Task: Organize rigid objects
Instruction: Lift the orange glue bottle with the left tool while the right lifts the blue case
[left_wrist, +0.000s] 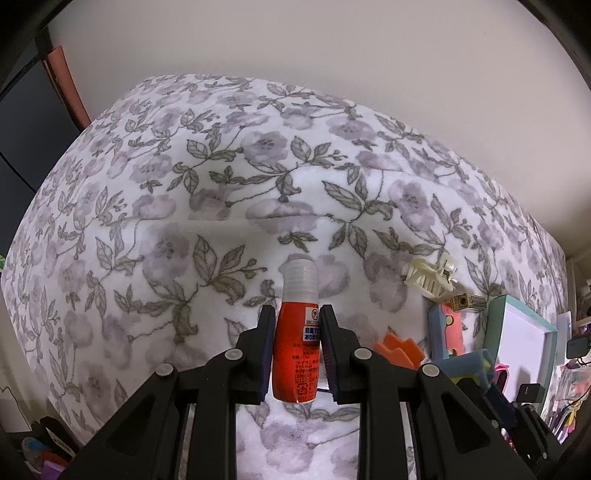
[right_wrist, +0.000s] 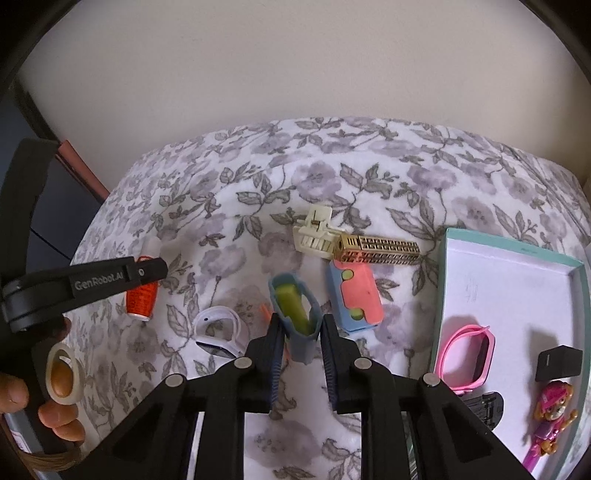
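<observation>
- Left gripper (left_wrist: 295, 343) is clamping the orange bottle (left_wrist: 295, 354) above the floral blanket (left_wrist: 184, 221).
- Right gripper (right_wrist: 299, 347) is pinching the blue-green holder (right_wrist: 295, 317), near the tray's (right_wrist: 443, 295) left edge.

bed (right_wrist: 461, 173), floral blanket | on it: cream hair clip (right_wrist: 314, 236), gold bar (right_wrist: 380, 249), blue-pink case (right_wrist: 356, 297), white watch (right_wrist: 221, 330), teal-rimmed tray (right_wrist: 441, 295)

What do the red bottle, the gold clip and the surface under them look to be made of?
Red bottle: glossy plastic by the look, translucent ribbed cap, printed label; shine on the red body.
Gold clip: metal or metallised plastic, cannot tell which; bright reflective gold with cut-out lattice.
Floral cover: soft fleece-like fabric, matte and fuzzy, with folds.
</observation>
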